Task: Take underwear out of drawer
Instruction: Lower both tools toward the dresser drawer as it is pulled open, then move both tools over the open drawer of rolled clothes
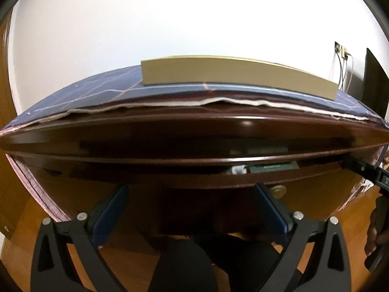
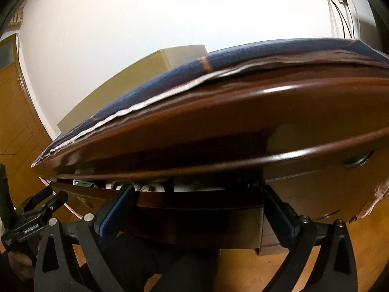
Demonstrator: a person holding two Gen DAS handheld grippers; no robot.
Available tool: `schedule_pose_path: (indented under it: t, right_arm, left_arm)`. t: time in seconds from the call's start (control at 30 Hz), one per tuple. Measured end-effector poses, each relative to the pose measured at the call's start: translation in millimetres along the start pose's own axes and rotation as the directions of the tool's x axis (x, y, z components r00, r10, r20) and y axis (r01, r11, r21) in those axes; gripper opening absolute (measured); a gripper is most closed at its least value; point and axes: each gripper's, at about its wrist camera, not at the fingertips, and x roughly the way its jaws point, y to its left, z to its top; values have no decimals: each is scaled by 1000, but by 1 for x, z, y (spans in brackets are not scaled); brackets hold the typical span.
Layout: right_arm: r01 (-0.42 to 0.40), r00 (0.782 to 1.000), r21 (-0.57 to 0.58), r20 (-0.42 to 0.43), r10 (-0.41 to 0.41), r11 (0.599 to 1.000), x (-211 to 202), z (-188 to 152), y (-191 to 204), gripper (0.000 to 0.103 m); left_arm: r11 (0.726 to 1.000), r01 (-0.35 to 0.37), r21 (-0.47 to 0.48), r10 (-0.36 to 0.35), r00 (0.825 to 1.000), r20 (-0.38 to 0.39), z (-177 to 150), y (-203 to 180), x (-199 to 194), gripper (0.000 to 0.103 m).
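Two grippers, left gripper (image 1: 192, 209) and right gripper (image 2: 199, 209), stand wide open and empty before the slightly open drawer (image 2: 184, 203), under the table edge (image 1: 194, 131).

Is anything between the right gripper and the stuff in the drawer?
Yes. The drawer is only partly open: the right gripper sits at its front panel, and the desk's top edge overhangs the narrow gap where white and green items show.
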Motion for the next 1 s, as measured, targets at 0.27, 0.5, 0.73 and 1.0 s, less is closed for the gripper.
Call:
schedule_pose_path:
  t: [0.27, 0.5, 0.73, 1.0]
  right_arm:
    - [80, 997, 12, -15, -80, 997, -21, -13, 11, 102]
    - [196, 980, -173, 64, -187, 965, -46, 5, 54, 81]
    - [150, 981, -183, -91, -169, 971, -26, -7, 65, 51]
    - [175, 957, -173, -202, -209, 969, -6, -8, 69, 51]
  left_arm:
    - [998, 49, 47, -50, 999, 15, -3, -18, -14, 103]
    - [997, 49, 53, -47, 998, -32, 0, -20, -11, 103]
    - [997, 79, -5, -79, 991, -109, 7, -9, -7, 103]
    - [995, 99, -7, -98, 981, -169, 1, -5, 0, 103]
